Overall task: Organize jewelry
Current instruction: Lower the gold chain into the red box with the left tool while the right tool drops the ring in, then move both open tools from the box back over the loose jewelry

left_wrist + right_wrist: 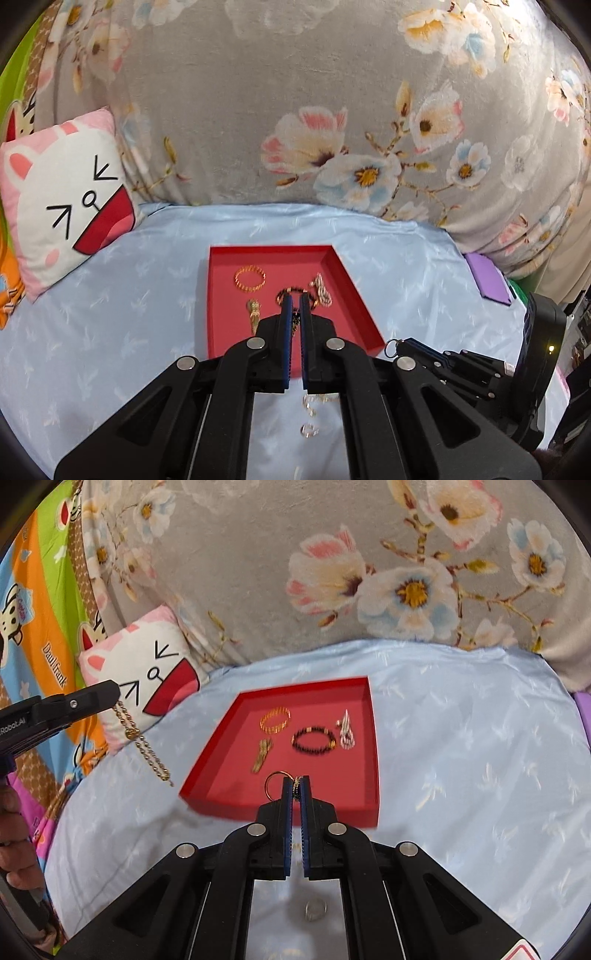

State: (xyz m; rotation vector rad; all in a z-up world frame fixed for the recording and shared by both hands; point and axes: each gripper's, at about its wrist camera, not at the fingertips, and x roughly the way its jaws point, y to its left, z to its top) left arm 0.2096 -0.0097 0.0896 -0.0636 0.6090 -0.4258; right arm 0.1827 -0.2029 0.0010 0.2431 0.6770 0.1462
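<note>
A red tray [221, 325] [369, 775] lies on the pale blue bedsheet. In it are a gold bangle [250, 279] [275, 720], a gold clip [254, 314] [261, 758], a dark beaded bracelet [314, 740] and a silver piece [321, 290] [346, 734]. My left gripper [295, 301] is shut on a gold bead chain [147, 744], which hangs from it above the sheet left of the tray. My right gripper [296, 784] is shut on a ring [274, 783] over the tray's near edge; it shows too in the left wrist view [391, 347].
Loose rings [309, 430] [316, 910] lie on the sheet near me. A cat-face pillow [62, 199] [147, 672] sits at the left. A grey floral blanket [295, 110] bulks behind the tray. A purple box [487, 278] lies at the right.
</note>
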